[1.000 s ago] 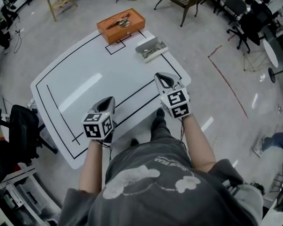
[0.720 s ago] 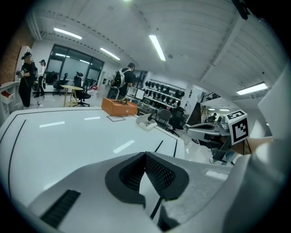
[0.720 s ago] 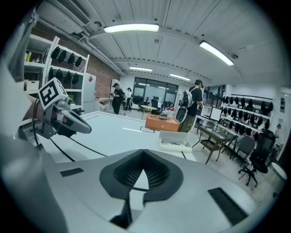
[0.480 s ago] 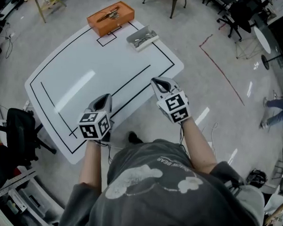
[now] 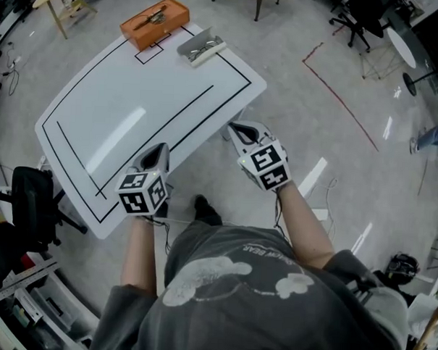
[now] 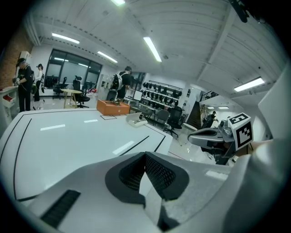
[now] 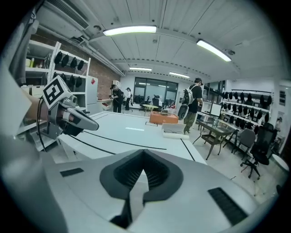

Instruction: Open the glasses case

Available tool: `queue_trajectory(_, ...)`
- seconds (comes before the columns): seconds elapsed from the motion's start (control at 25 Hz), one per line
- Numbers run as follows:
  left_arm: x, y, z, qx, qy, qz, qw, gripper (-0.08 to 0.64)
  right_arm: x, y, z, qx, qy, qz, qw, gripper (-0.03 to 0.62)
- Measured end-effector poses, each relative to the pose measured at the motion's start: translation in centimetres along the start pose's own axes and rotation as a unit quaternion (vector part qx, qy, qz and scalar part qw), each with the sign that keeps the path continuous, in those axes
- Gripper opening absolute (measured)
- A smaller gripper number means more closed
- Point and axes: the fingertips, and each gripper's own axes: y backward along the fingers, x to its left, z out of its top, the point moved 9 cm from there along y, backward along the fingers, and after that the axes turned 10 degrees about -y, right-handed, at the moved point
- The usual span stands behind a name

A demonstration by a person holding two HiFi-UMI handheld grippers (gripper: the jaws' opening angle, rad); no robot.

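The grey glasses case [image 5: 201, 46] lies with its lid up at the far edge of the white table [image 5: 135, 102], and glasses show inside it. It shows small in the left gripper view [image 6: 136, 119] and in the right gripper view [image 7: 175, 129]. My left gripper [image 5: 160, 155] hangs over the table's near edge, shut and empty. The right gripper [image 5: 239, 128] is past the table's right edge, over the floor, also shut with nothing in it. Both are far from the case. In their own views the left gripper [image 6: 145, 154] and the right gripper [image 7: 144, 161] show their jaws closed together.
An orange box [image 5: 155, 21] with an object on top sits at the table's far corner. A black chair [image 5: 29, 199] stands left of the table, and more chairs and a wooden stool ring the far side. Red tape [image 5: 338, 96] marks the floor at right. People stand in the background.
Both grippers have drawn back from the table's middle toward its near edge. The table and the case now lie farther up and left in the head view. Both stayed shut.
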Motion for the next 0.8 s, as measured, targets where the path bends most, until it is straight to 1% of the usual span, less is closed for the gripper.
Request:
queue_trajectory(0.32, -6.2, 3.0, -1.0, -0.012, -0.008, 0.017, 0.9998, 0.003, 0.6, 6.3, -2.2, -0.019, 0.006, 0.013, 1.000, 0.000)
queue_trajectory(0.56, -11.4, 5.7, -2.9, -0.020, -0.012, 0.026, 0.9994, 0.003, 2.1, 10.9, -3.8, -0.038, 0.022, 0.027, 0.999, 0.000)
queue_trajectory(0.8, -16.1, 9.5, -4.7, -0.029, -0.014, 0.031, 0.9990, 0.003, 3.8, 16.2, -6.7, -0.041, 0.023, 0.034, 0.998, 0.000)
